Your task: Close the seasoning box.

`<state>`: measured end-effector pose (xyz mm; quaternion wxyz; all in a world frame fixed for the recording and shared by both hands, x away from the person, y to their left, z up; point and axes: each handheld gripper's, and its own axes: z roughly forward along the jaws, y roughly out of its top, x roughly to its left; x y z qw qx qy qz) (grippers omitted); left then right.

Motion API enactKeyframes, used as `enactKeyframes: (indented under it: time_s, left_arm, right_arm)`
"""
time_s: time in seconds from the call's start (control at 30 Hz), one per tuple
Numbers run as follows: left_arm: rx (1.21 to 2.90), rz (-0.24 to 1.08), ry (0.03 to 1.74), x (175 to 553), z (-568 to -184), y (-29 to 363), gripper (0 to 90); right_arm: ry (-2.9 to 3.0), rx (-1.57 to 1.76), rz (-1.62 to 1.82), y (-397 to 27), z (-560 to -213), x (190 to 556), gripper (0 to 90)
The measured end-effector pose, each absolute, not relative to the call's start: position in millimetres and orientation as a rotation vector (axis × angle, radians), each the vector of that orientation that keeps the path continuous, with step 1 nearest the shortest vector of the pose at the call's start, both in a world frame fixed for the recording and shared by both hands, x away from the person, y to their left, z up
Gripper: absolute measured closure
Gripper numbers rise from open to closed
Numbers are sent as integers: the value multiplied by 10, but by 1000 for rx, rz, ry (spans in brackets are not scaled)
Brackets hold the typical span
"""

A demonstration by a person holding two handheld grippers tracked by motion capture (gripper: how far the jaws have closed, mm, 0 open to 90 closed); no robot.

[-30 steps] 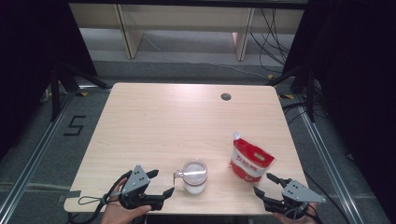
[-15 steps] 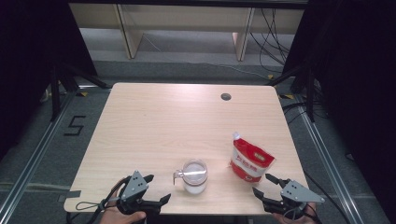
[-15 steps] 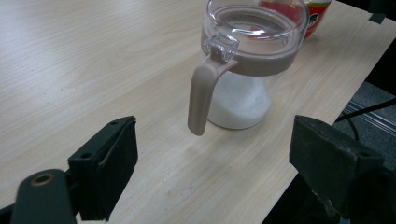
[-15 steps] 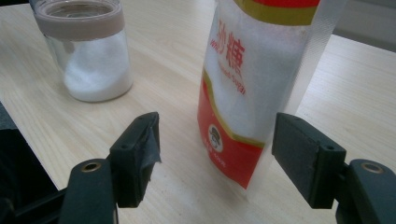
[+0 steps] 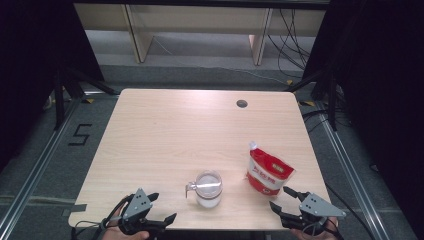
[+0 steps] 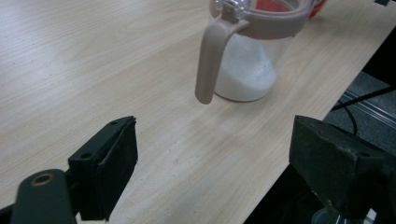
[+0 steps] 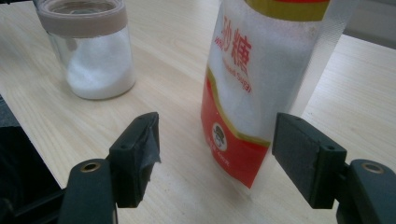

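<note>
Pale wood grain covers the one table [image 5: 165, 135], and two things stand on it near the person's edge: one clear glass jar [image 5: 208, 188] and one red and white sugar pouch [image 5: 269, 171]. The jar has a beige lid band and a single beige handle [image 6: 209, 65], and white granules fill its lower part. It stands upright a little right of the table's middle; the pouch stands just to its right, apart from it, with its spout corner at the top left. Two grippers sit at the near edge, one in each hand. The left gripper [image 5: 156, 211] is low at the table's corner with its two black jaws spread wide and nothing between them; in the left gripper view the jar's handle hangs ahead of them, not touched. The right gripper [image 5: 285, 199] is just short of the pouch, its two jaws also spread wide, framing the pouch's lower part in the right gripper view without pressing on it.
</note>
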<state>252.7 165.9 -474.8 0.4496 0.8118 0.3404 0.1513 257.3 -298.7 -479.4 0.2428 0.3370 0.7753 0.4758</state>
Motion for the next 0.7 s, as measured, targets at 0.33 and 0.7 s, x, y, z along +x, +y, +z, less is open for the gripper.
enactKeyframes:
  time_s: [0.33, 0.7]
  left_arm:
    - [2075, 404, 807, 2523, -4806, 1656, 152]
    - [2030, 380, 864, 2501, -4821, 1637, 152]
  right_arm:
    - [2137, 904, 1288, -2993, -4795, 2584, 325]
    - [2148, 943, 1290, -2982, -4803, 2566, 319]
